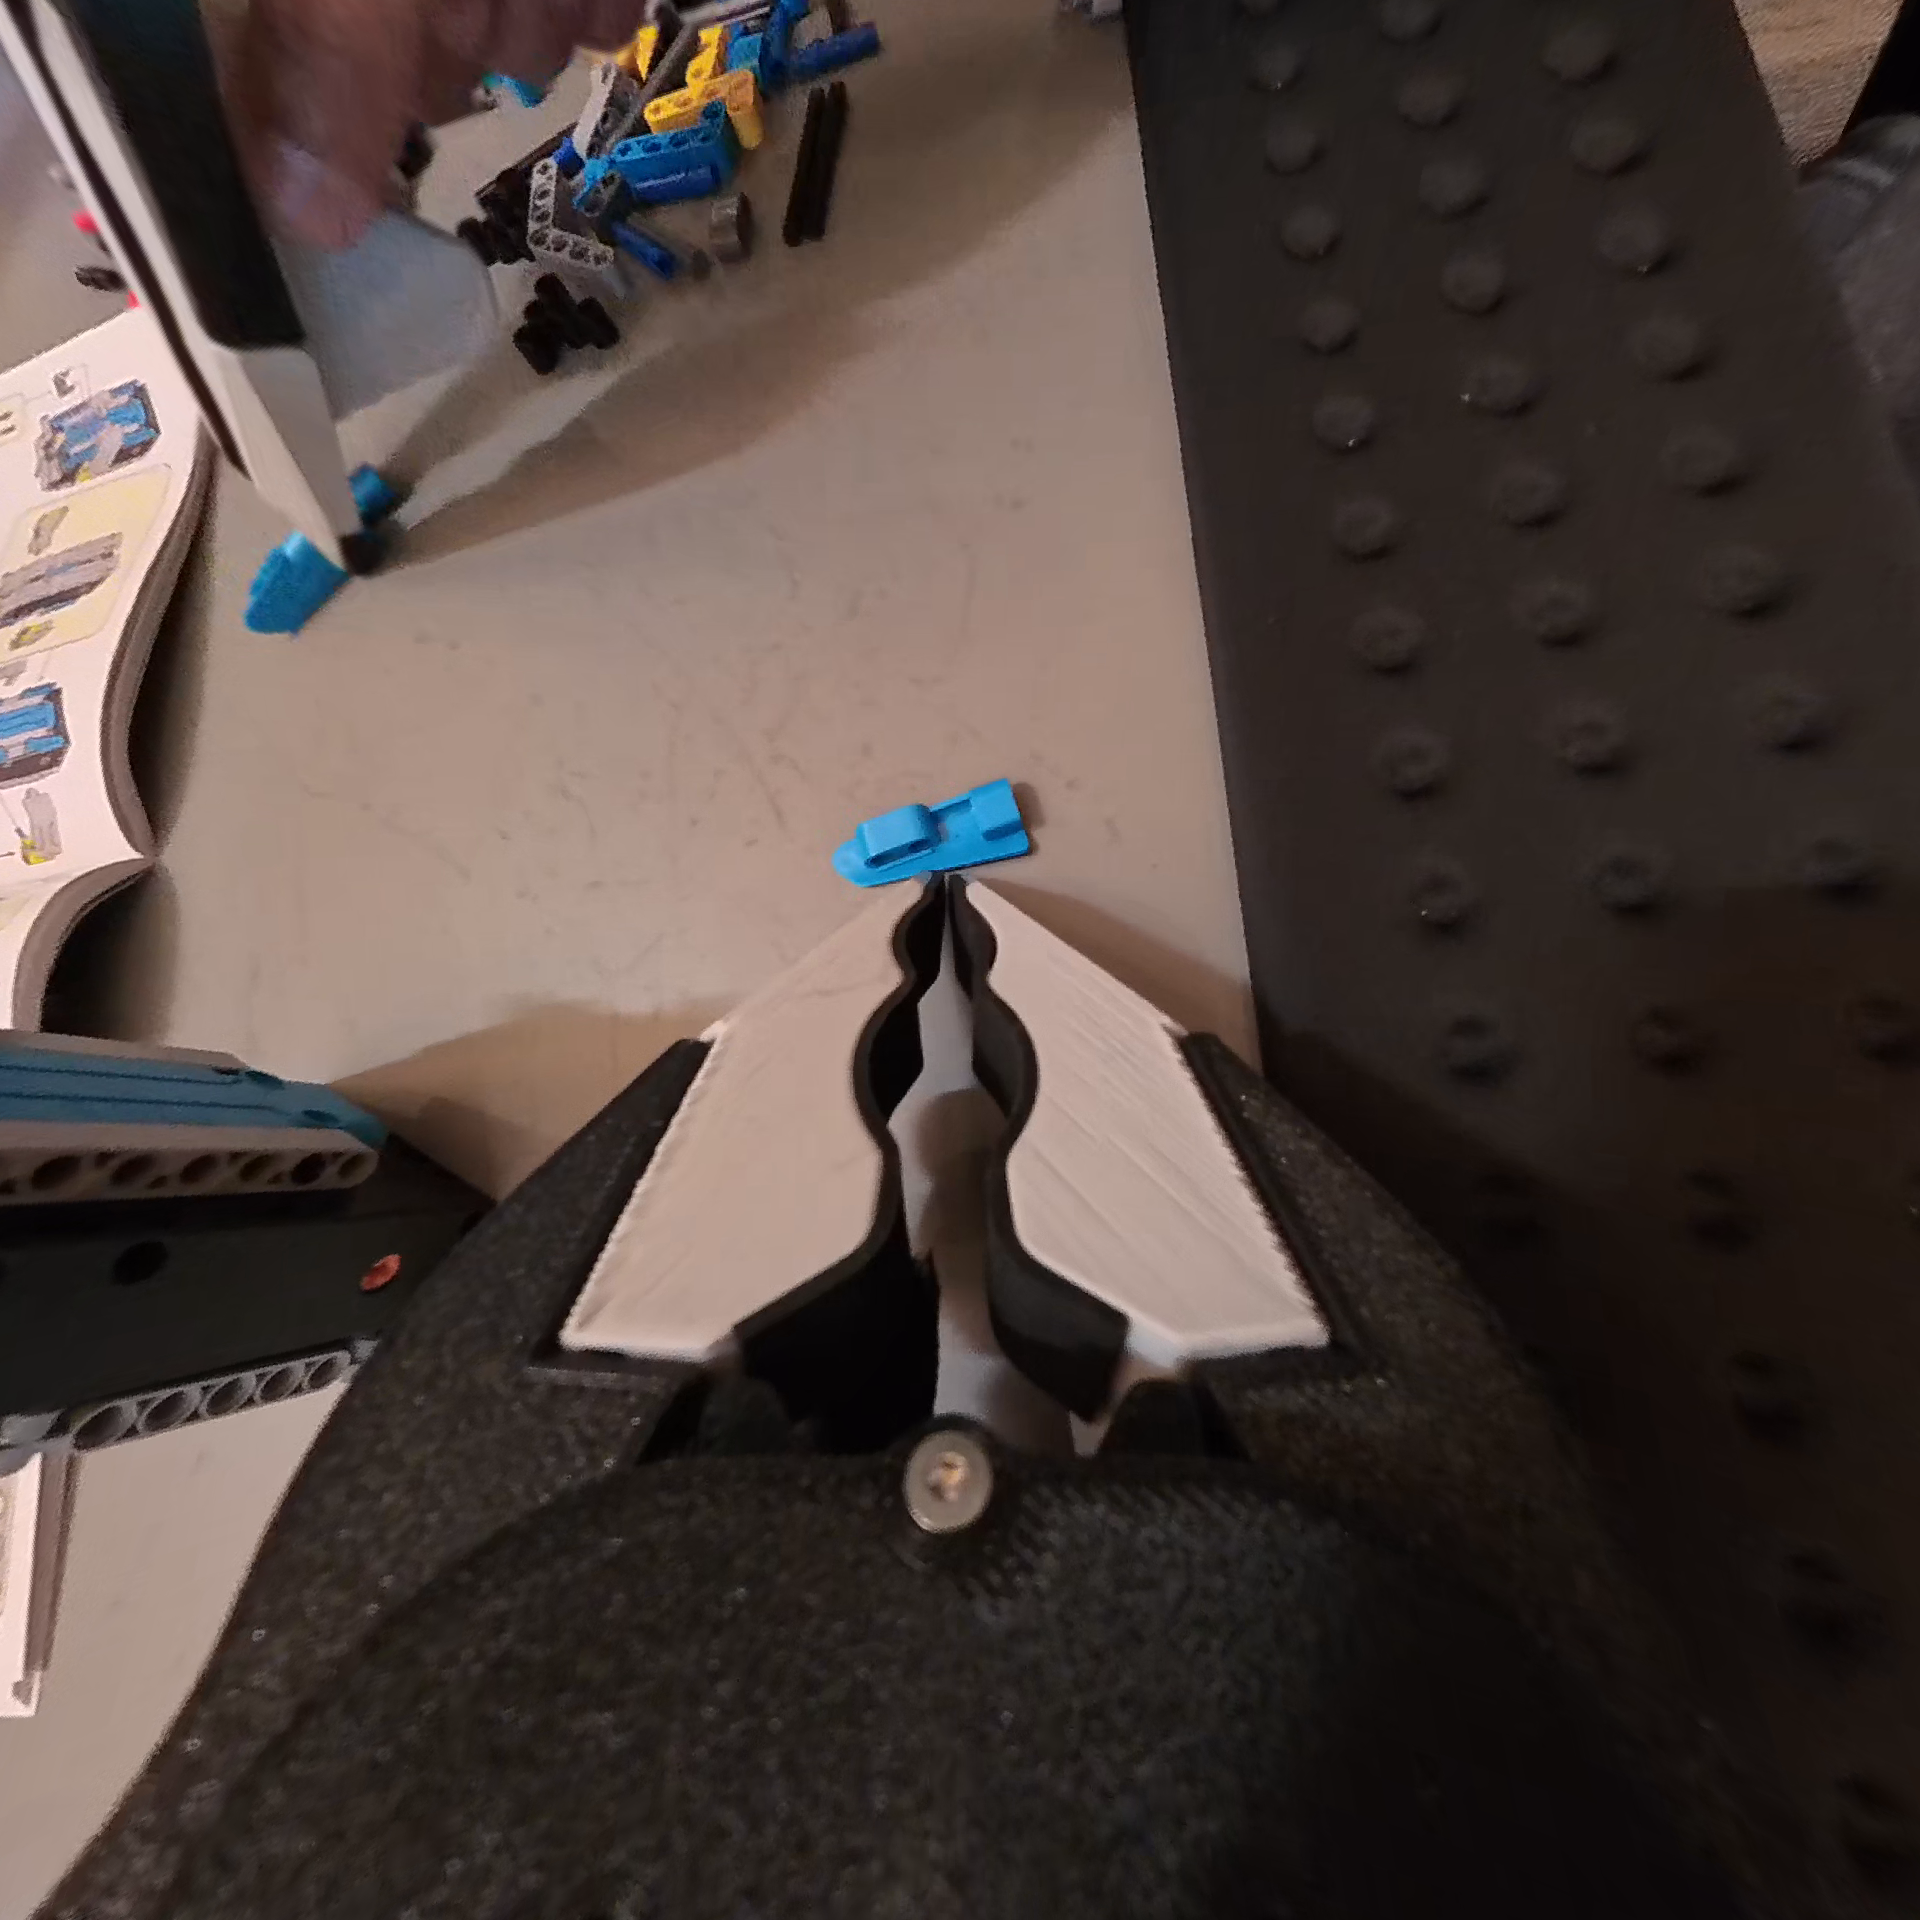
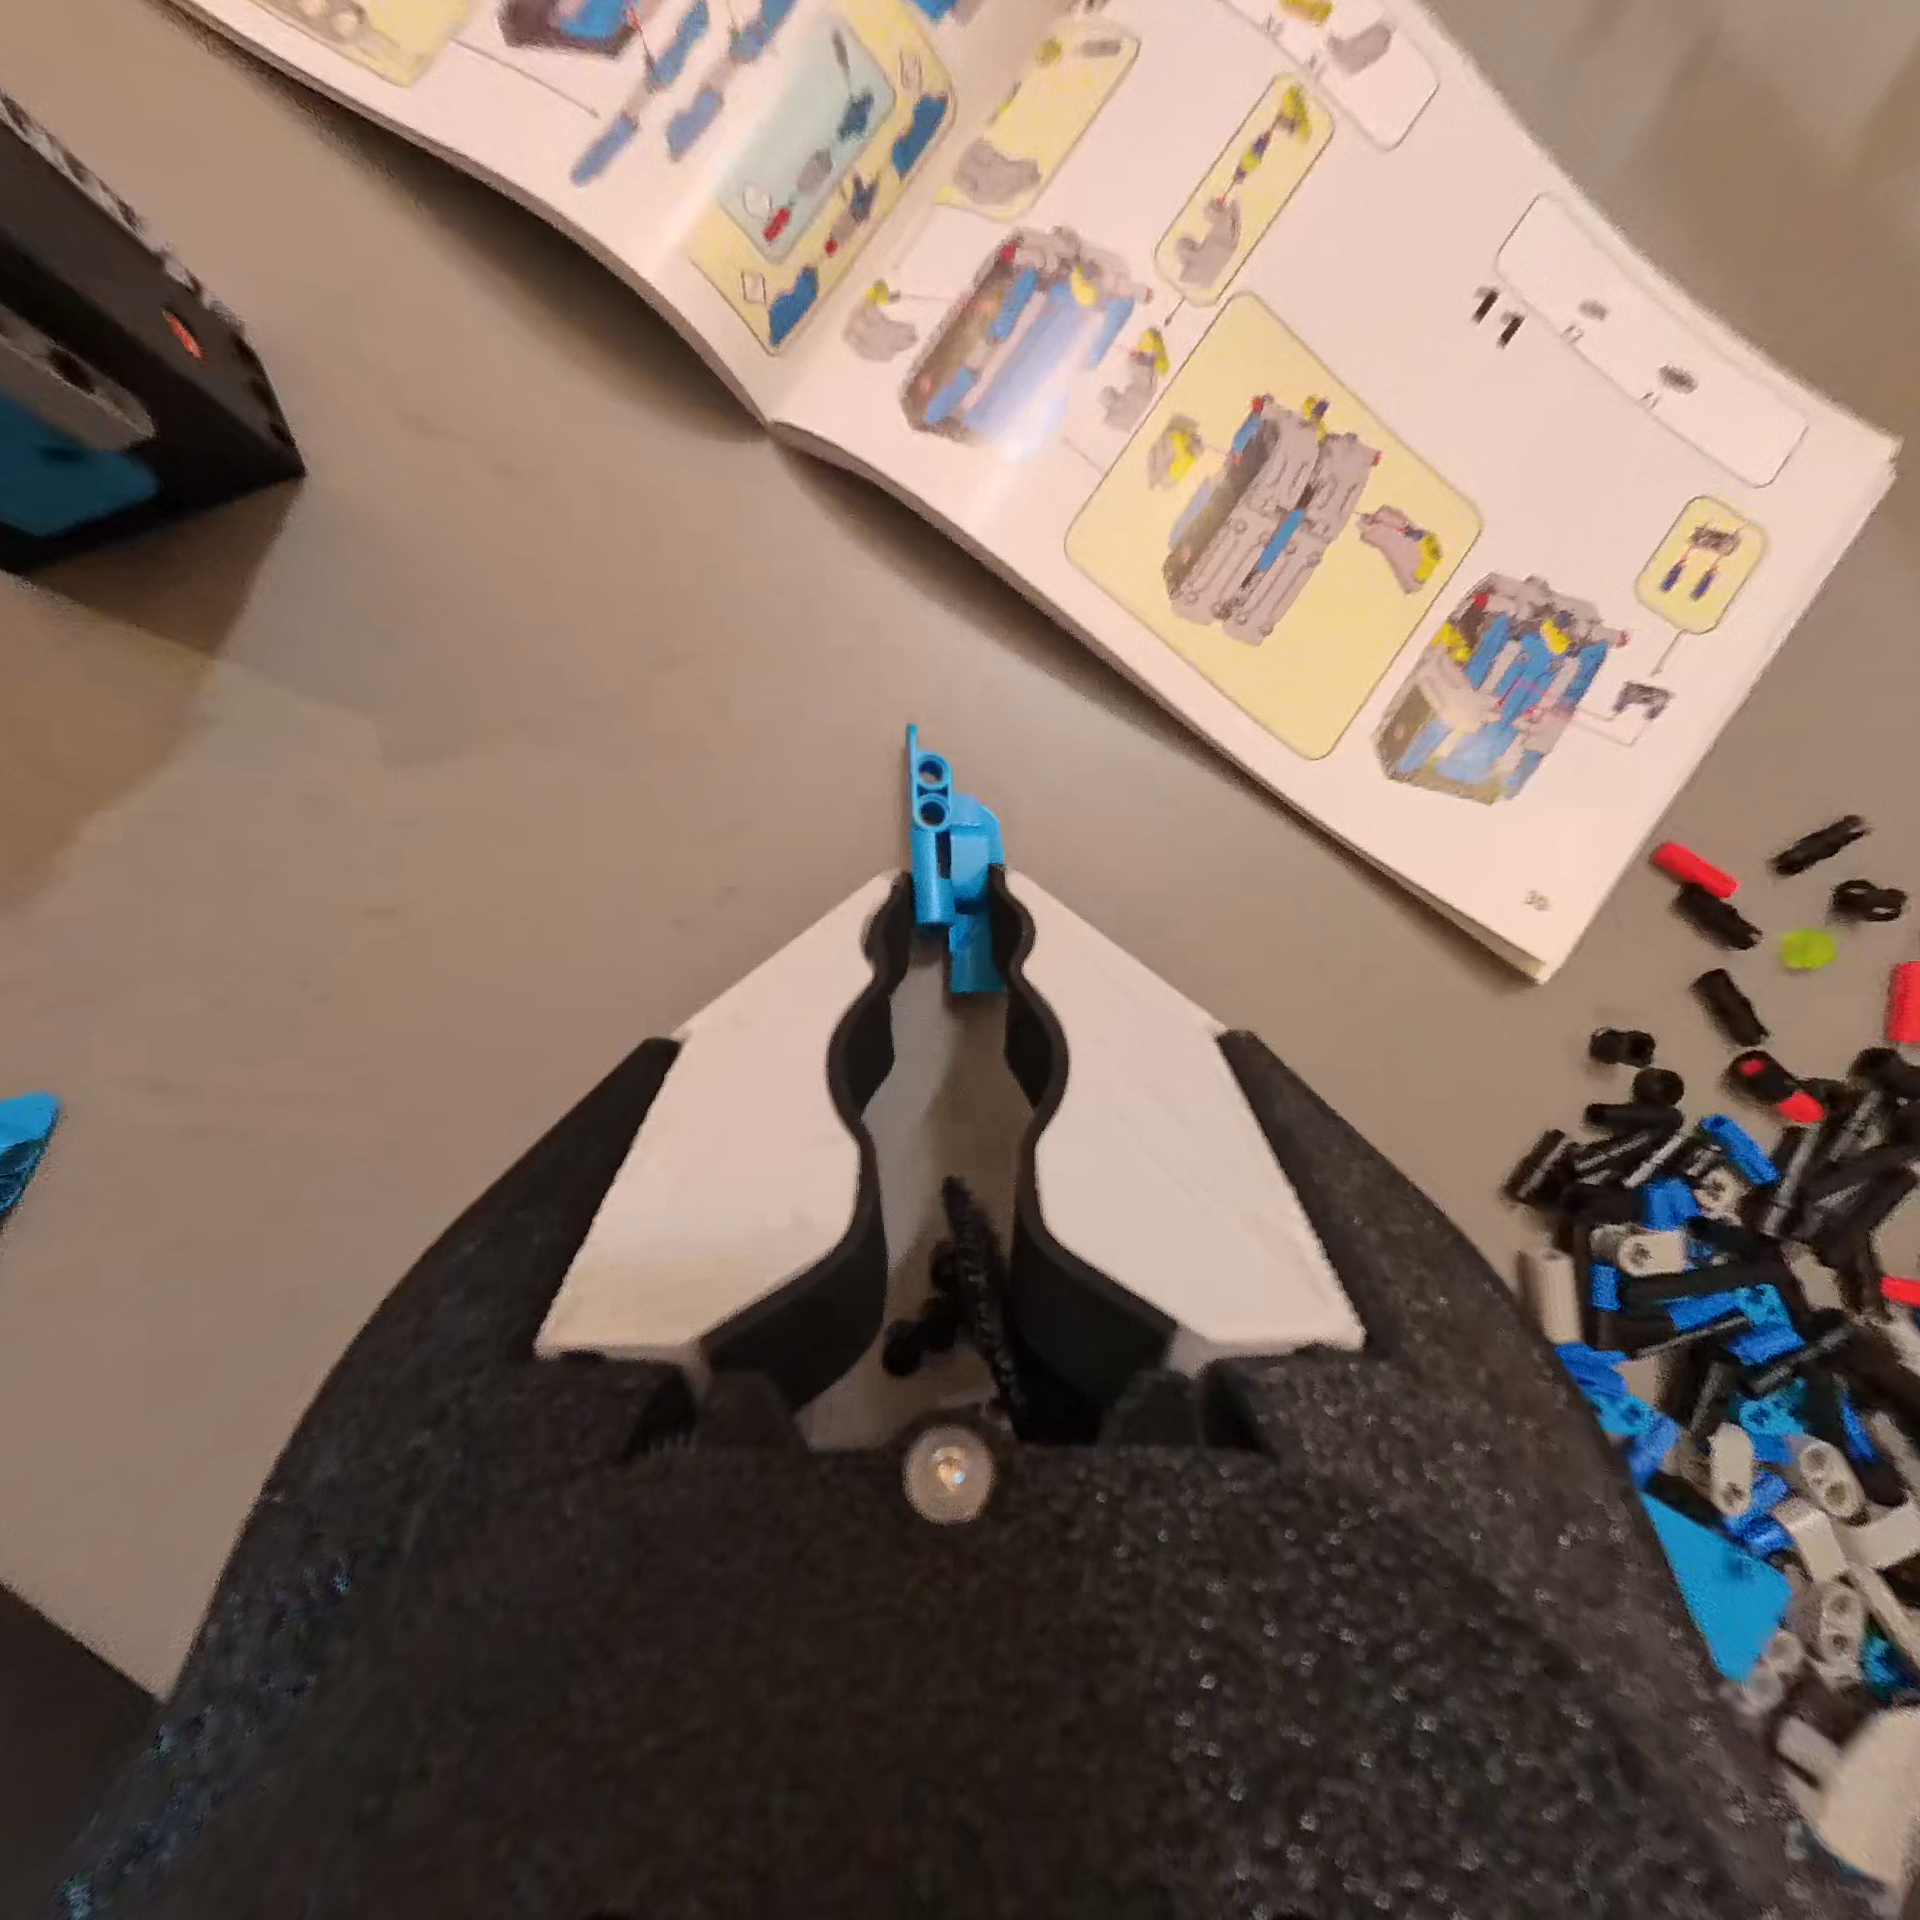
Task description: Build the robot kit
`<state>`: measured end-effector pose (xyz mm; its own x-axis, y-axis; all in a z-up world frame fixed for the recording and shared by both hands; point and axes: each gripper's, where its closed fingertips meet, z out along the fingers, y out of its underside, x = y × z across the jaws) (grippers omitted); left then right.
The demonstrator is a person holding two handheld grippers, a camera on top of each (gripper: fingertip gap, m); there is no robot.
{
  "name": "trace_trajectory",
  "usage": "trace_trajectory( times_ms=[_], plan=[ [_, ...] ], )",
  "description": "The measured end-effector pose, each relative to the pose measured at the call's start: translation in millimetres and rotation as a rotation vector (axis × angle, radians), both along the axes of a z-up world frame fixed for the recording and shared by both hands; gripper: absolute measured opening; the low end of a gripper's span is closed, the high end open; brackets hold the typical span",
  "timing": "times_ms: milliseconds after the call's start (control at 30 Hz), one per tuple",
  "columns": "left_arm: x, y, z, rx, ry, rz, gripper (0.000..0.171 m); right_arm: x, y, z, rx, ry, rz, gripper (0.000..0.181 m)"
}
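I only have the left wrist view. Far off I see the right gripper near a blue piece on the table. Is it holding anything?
Observer: Yes. The right gripper is shut on a blue pin-hole piece, which sticks out past its tips.
Operator: What's past it?
Observer: An open instruction booklet, flat on the table.
Operator: More loose parts?
Observer: A pile of black, blue and grey pieces lies to its right, with red pins beyond.

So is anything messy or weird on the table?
Nothing looks broken. The building pieces lie in a loose jumbled heap beside the open instruction booklet, and a few black and red pins have strayed from it. That is the only mess.
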<state>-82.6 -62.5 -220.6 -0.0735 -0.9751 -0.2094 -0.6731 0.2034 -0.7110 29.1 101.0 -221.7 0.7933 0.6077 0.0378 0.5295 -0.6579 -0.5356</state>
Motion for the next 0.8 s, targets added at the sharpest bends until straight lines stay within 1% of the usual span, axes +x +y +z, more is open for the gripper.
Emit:
trace_trajectory(
  times_ms=[100, 167, 200, 300, 367, 400, 433, 467, 533, 600, 633, 733, 800],
  plan=[
    [0, 0, 0, -0.003, 0.000, 0.001, 0.000, -2, 0, 0, 0.018, 0.052, -0.010, 0.015],
    [1, 0, 0, -0.019, -0.002, 0.005, 0.000, 2, -4, 6, 0.030, 0.083, -0.031, 0.029],
    [2, 1, 0, -0.029, -0.003, 0.010, 0.000, 2, -8, 12, 0.040, 0.113, -0.035, 0.030],
    [8, 3, 1, -0.055, -0.009, 0.019, 0.000, 4, -34, 40, 0.100, 0.208, -0.019, 0.030],
    [14, 7, 3, -0.048, -0.012, 0.040, 0.003, 7, -59, 55, 0.130, 0.264, -0.009, 0.030],
    [16, 9, 3, -0.047, -0.013, 0.051, 0.010, 6, -74, 60, 0.129, 0.314, 0.006, 0.030],
    [17, 9, 4, -0.053, -0.015, 0.053, 0.021, 5, -90, 66, 0.132, 0.361, 0.026, 0.030],
    [16, 10, 6, -0.060, -0.020, 0.060, 0.027, 8, -103, 70, 0.150, 0.382, 0.031, 0.030],
    [15, 12, 7, -0.097, -0.027, 0.093, 0.033, 27, -122, 74, 0.202, 0.368, -0.004, 0.030],
    [15, 12, 4, -0.149, -0.020, 0.107, 0.043, 53, -138, 75, 0.233, 0.357, -0.063, 0.030],
    [16, 12, 3, -0.168, -0.012, 0.106, 0.044, 66, -144, 74, 0.240, 0.358, -0.097, 0.030],
    [23, 12, 1, -0.181, 0.014, 0.089, 0.043, 87, -155, 67, 0.235, 0.392, -0.146, 0.030],
    [27, 11, 1, -0.198, 0.040, 0.054, 0.034, 87, -155, 59, 0.202, 0.396, -0.131, 0.031]
  ],
)
